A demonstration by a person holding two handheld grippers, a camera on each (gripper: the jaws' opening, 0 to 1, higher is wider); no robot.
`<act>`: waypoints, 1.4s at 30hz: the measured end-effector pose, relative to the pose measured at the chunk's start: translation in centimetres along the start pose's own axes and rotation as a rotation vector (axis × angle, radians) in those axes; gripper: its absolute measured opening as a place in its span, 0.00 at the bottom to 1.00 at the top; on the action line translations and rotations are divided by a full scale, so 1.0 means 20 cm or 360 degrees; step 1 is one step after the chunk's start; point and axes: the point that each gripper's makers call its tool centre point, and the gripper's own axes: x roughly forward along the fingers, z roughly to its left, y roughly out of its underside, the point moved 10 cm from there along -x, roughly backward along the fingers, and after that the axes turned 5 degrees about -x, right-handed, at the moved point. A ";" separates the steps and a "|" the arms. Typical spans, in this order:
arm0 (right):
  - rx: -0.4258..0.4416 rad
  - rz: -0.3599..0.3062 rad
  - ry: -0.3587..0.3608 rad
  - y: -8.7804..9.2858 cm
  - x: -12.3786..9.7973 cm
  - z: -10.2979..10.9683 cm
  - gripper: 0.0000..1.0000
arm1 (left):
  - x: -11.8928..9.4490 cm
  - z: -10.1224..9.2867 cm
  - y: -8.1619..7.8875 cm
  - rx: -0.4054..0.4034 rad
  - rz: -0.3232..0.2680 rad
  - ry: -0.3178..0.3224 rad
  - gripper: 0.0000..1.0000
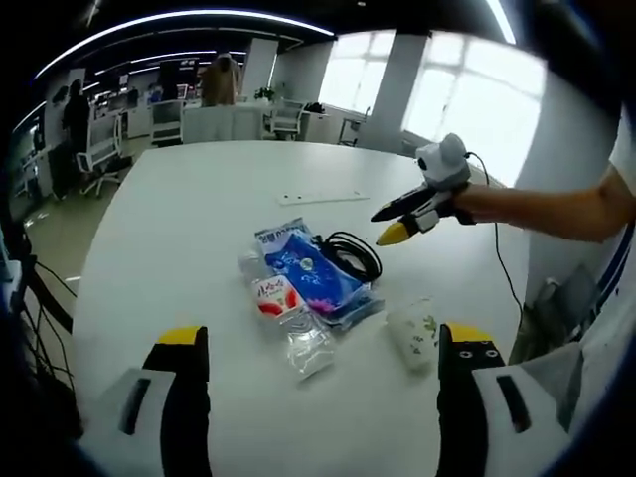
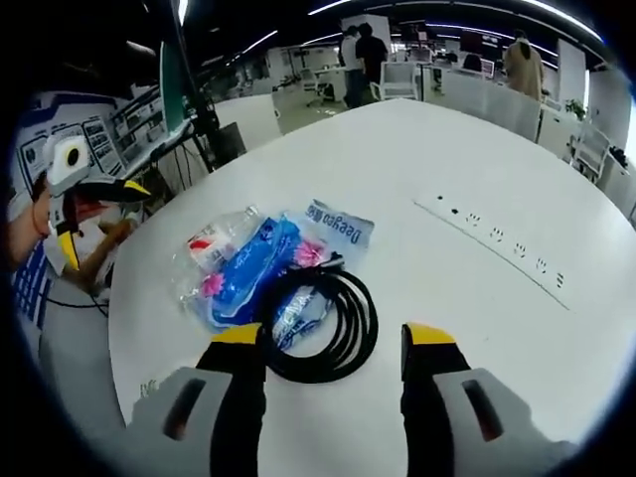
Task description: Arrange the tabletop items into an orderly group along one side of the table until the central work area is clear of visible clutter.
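Left gripper view, left to right: the left gripper (image 1: 323,358) hangs low over the near edge of the white table (image 1: 179,238), its two black, yellow-tipped jaws spread wide with nothing between them. Just past them, near the table's middle, sits the clutter in one small bunch: a clear plastic bottle with a red-and-white label (image 1: 283,313) lying on its side, a blue snack packet (image 1: 313,273) touching it on the right, a coiled black cable (image 1: 353,253) tucked against the packet's far side. A small translucent cup (image 1: 415,333) lies tipped over just beside the packet, close to the right jaw. Further back, a flat white power strip (image 1: 323,198) lies apart from the bunch. From the right, a person's forearm (image 1: 556,209) reaches in holding the right gripper (image 1: 397,224) above the cable, not touching it; its jaws look nearly together here, hard to tell at this angle.

Right gripper view, left to right: the left gripper (image 2: 84,194) and a hand show at the far left, off the table edge (image 2: 129,328). Then bottle (image 2: 214,248), blue packet (image 2: 248,268), and the cable coil (image 2: 328,323) overlapping the packet. The right gripper (image 2: 333,343) sits right above the coil, jaws wide apart, gripping nothing. Power strip (image 2: 497,243) lies well right, alone. Office desks and people stand in the background.
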 end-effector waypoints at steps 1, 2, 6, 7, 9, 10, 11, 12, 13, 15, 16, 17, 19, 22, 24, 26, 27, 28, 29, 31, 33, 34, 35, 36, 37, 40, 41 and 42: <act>0.0004 0.0006 -0.0001 0.00 0.02 -0.01 0.51 | 0.00 0.00 0.00 -0.0001 0.0001 0.0001 0.99; 0.0005 0.0010 -0.0003 0.00 0.03 -0.01 0.50 | 0.01 0.00 0.00 -0.0001 0.0001 0.0001 0.99; 0.0010 0.0035 -0.0001 0.00 0.08 -0.03 0.49 | 0.03 0.01 0.01 -0.0010 0.0007 0.0009 0.98; 0.0009 0.0049 0.0001 0.01 0.09 -0.04 0.49 | 0.04 0.01 0.01 -0.0011 0.0007 0.0010 0.98; 0.0008 0.0061 0.0007 0.01 0.11 -0.05 0.47 | 0.04 0.01 0.01 -0.0017 0.0006 0.0014 0.98; 0.0008 0.0068 0.0010 0.02 0.12 -0.05 0.47 | 0.05 0.01 0.01 -0.0018 0.0006 0.0015 0.98; 0.0008 0.0072 0.0013 0.02 0.12 -0.05 0.45 | 0.05 0.01 0.01 -0.0019 0.0006 0.0016 0.98; 0.0005 0.0091 0.0024 0.02 0.14 -0.06 0.44 | 0.05 0.02 0.01 -0.0019 0.0007 0.0017 0.98; 0.0007 0.0096 0.0026 0.02 0.14 -0.07 0.44 | 0.06 0.02 0.01 -0.0019 0.0007 0.0017 0.98; 0.0012 0.0115 0.0022 0.03 0.16 -0.07 0.42 | 0.06 0.02 0.00 -0.0021 0.0007 0.0017 0.98; 0.0006 0.0154 0.0035 0.04 0.17 -0.08 0.40 | 0.06 0.02 0.00 -0.0023 0.0007 0.0018 0.98; 0.0003 0.0152 0.0038 0.04 0.18 -0.08 0.39 | 0.06 0.02 0.00 -0.0023 0.0007 0.0018 0.98; 0.0010 0.0154 0.0030 0.04 0.19 -0.08 0.39 | 0.07 0.02 0.00 -0.0025 0.0007 0.0018 0.97; 0.0004 0.0209 0.0031 0.05 0.21 -0.08 0.34 | 0.07 0.02 0.00 -0.0029 0.0004 0.0021 0.97; 0.0009 0.0220 0.0032 0.05 0.22 -0.08 0.33 | 0.08 0.02 0.00 -0.0030 0.0004 0.0024 0.97; 0.0028 0.0231 0.0026 0.06 0.22 -0.08 0.31 | 0.08 0.01 0.00 -0.0031 0.0005 0.0028 0.97; 0.0024 0.0253 0.0033 0.07 0.23 -0.08 0.29 | 0.08 0.01 0.00 -0.0031 0.0005 0.0030 0.97; 0.0021 0.0268 0.0038 0.07 0.23 -0.08 0.28 | 0.08 0.01 0.00 -0.0032 0.0004 0.0031 0.97; 0.0029 0.0269 0.0038 0.08 0.24 -0.08 0.27 | 0.08 0.01 0.01 -0.0034 0.0005 0.0032 0.97; 0.0070 0.0268 0.0052 0.08 0.24 -0.08 0.26 | 0.08 0.01 0.01 -0.0033 0.0005 0.0032 0.97; 0.0060 0.0266 0.0066 0.07 0.24 -0.08 0.25 | 0.08 0.01 0.01 -0.0032 0.0004 0.0032 0.97; 0.0037 0.0282 0.0086 0.06 0.25 -0.07 0.24 | 0.08 0.01 0.01 -0.0036 0.0003 0.0034 0.97; 0.0005 0.0293 0.0099 0.06 0.25 -0.07 0.23 | 0.09 0.01 0.01 -0.0037 0.0003 0.0035 0.97; -0.0031 0.0305 0.0133 0.06 0.25 -0.06 0.22 | 0.09 0.01 0.01 -0.0037 0.0004 0.0035 0.96; -0.0020 0.0305 0.0145 0.06 0.26 -0.06 0.20 | 0.09 0.01 0.01 -0.0036 0.0003 0.0035 0.96; -0.0016 0.0300 0.0175 0.06 0.26 -0.06 0.17 | 0.09 0.00 0.01 -0.0034 0.0004 0.0039 0.96; -0.0010 0.0297 0.0183 0.06 0.26 -0.06 0.16 | 0.09 0.00 0.01 -0.0033 0.0003 0.0040 0.96; -0.0010 0.0297 0.0188 0.06 0.26 -0.07 0.15 | 0.09 0.00 0.01 -0.0033 0.0003 0.0041 0.95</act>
